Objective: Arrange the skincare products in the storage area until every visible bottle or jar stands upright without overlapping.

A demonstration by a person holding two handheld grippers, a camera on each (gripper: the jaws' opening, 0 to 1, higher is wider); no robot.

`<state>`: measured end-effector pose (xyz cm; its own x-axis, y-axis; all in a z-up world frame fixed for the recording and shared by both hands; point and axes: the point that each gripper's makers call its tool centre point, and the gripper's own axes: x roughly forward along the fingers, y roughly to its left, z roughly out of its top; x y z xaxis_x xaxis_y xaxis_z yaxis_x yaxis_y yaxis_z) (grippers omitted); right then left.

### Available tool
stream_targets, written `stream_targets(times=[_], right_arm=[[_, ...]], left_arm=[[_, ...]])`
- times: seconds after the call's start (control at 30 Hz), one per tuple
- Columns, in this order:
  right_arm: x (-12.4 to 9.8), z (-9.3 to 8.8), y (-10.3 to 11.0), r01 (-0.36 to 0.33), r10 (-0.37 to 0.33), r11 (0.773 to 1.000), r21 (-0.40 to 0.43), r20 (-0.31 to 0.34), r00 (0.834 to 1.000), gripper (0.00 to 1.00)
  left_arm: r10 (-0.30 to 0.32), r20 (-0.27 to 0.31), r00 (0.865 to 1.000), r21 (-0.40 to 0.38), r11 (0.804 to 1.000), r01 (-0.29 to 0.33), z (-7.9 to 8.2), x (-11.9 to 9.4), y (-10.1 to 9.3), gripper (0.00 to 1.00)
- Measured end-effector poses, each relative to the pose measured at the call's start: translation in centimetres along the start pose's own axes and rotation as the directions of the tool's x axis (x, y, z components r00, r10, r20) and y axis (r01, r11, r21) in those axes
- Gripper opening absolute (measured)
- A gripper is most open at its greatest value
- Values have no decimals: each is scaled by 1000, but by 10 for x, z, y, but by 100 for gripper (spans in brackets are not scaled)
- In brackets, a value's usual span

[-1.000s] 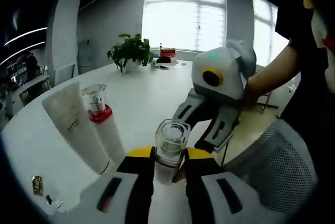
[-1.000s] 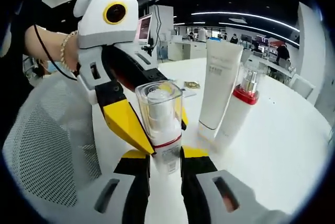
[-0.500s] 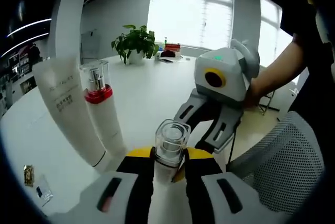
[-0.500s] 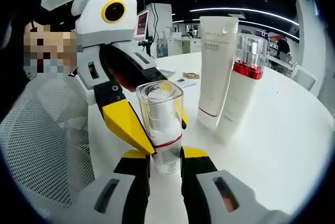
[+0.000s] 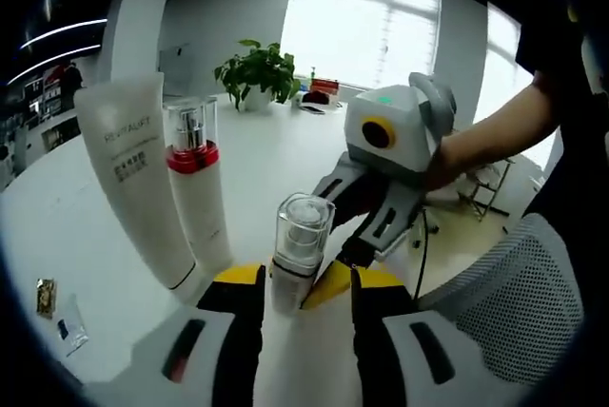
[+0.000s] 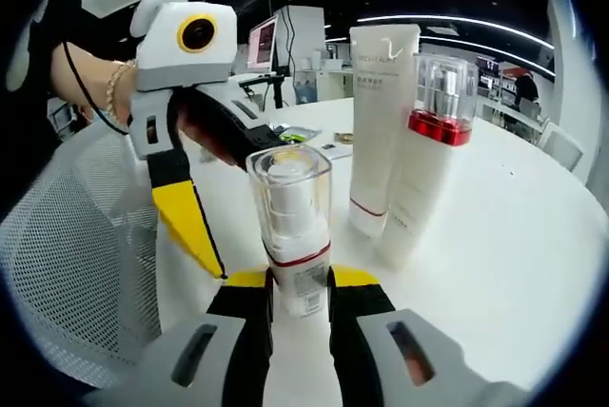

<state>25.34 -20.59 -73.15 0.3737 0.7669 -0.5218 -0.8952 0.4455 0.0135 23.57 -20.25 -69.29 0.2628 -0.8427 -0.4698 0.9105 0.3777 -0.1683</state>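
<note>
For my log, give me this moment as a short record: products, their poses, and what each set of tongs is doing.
held item: small clear-capped bottle, upright
right tongs: shut on the bottle's base
left tongs: open, jaws either side of the bottle
standing products: white tube; red-collared pump bottle, beside each other
surface: white table

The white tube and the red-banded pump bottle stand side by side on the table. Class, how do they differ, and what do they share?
The white tube is plain and flat-topped; the red-banded pump bottle has a clear cap over its pump. The tube bears grey lettering near its top and a thin red line low down; the bottle has a broad red collar. Both are white, upright and ungripped.
</note>
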Motion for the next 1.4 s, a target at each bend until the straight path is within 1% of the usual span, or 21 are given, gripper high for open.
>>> stream_targets(times=[0.17,0.33,0.47,0.63,0.97,1.33,1.4], right_arm=[[2,3,-6,-16,16,1000,-8,3,1000,22],[5,6,-15,-28,28,1000,-15,4,1000,22],[9,8,-26,-36,36,999,-5,7,999,22],[13,9,-37,-37,37,999,-14,6,999,22],[18,9,-46,-52,52,999,-15,12,999,22],[21,9,-47,-56,57,998,-21,13,998,22],[21,5,-47,-51,51,998,-28,-5,999,23]], left_arm=[[19,-9,1000,-17,1000,-19,-5,-4,1,34],[35,-16,999,-33,999,-35,-9,-10,3,35],[52,-25,998,-46,998,-53,-16,-16,8,34],[65,-27,998,-62,996,-67,-19,-21,9,34],[87,-26,996,-79,993,-89,-20,-23,14,34],[94,-20,995,-84,992,-95,-19,-23,16,34],[97,-17,995,-88,991,-98,-18,-24,16,34]])
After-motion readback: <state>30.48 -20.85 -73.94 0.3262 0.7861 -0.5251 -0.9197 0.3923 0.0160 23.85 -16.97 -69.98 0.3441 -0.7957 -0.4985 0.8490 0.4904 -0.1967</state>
